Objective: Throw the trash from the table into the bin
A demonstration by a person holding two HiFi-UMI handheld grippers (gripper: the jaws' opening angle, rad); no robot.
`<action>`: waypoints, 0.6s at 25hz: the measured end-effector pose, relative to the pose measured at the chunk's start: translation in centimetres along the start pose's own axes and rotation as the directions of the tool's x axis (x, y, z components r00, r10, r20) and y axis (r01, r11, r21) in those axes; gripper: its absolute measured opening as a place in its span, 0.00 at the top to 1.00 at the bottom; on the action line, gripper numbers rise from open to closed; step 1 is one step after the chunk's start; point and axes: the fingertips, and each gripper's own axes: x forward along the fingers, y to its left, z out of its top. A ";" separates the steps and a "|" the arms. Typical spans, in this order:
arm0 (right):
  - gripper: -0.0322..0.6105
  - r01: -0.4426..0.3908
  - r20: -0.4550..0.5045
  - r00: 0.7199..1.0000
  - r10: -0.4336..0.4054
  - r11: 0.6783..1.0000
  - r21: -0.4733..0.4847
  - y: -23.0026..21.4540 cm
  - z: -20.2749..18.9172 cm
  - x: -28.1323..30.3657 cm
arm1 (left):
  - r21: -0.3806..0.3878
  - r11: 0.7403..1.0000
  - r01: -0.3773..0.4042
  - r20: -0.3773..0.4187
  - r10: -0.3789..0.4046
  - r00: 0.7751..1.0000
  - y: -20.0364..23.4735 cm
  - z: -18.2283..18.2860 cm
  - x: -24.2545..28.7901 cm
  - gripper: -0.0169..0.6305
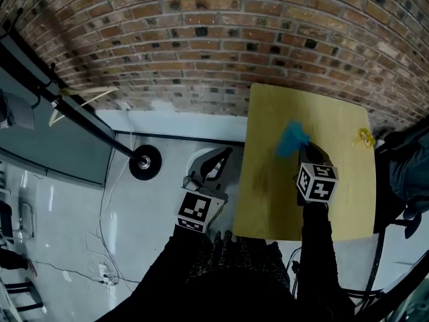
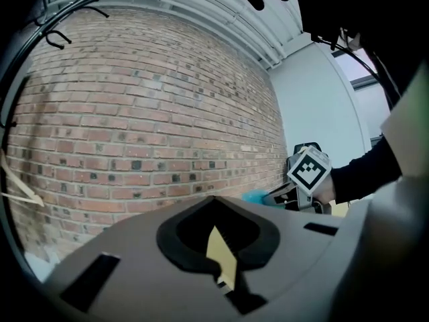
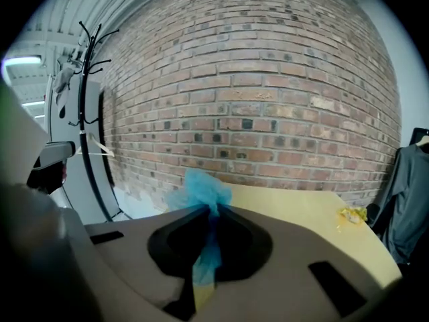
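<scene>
My right gripper (image 1: 303, 147) hangs over the yellow wooden table (image 1: 268, 200), shut on a crumpled blue wrapper (image 1: 291, 138). In the right gripper view the blue wrapper (image 3: 201, 192) bunches up above the closed jaw tips (image 3: 213, 210). A small yellow scrap (image 1: 364, 137) lies near the table's far right corner, also seen as a yellow scrap (image 3: 352, 214) in the right gripper view. My left gripper (image 1: 216, 157) is left of the table above the floor, jaws together with nothing seen between them (image 2: 214, 201). Its view catches the right gripper (image 2: 285, 194) and the blue wrapper (image 2: 255, 196).
A brick wall (image 1: 201, 39) runs behind the table. A coat stand's round black base (image 1: 145, 162) sits on the pale floor to the left, with cables nearby. A pale rounded shape (image 1: 193, 158) shows under the left gripper. A dark garment (image 3: 409, 200) hangs at right.
</scene>
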 end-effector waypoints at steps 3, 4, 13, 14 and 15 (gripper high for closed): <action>0.92 -0.032 0.010 0.999 0.032 0.999 0.004 3.8 0.4 0.4 | -0.002 1.000 -0.030 0.007 0.030 1.000 2.5 0.0 -2.5 0.96; 0.92 -0.042 0.011 0.999 0.042 0.999 0.005 5.1 0.5 0.5 | -0.003 0.999 -0.038 0.008 0.038 0.999 3.3 -0.1 -3.3 0.96; 0.92 -0.096 0.022 0.995 0.096 0.995 -0.014 16.6 0.5 1.3 | -0.004 0.998 -0.062 -0.007 0.062 0.998 9.8 -1.9 -10.0 0.96; 0.92 -0.100 0.021 0.995 0.101 0.995 -0.011 17.7 0.3 1.3 | -0.003 0.998 -0.059 -0.007 0.059 0.998 10.3 -2.1 -10.5 0.96; 0.92 -0.105 0.020 0.994 0.105 0.994 -0.008 18.8 0.1 1.4 | -0.002 0.998 -0.057 -0.006 0.057 0.998 10.8 -2.3 -11.1 0.96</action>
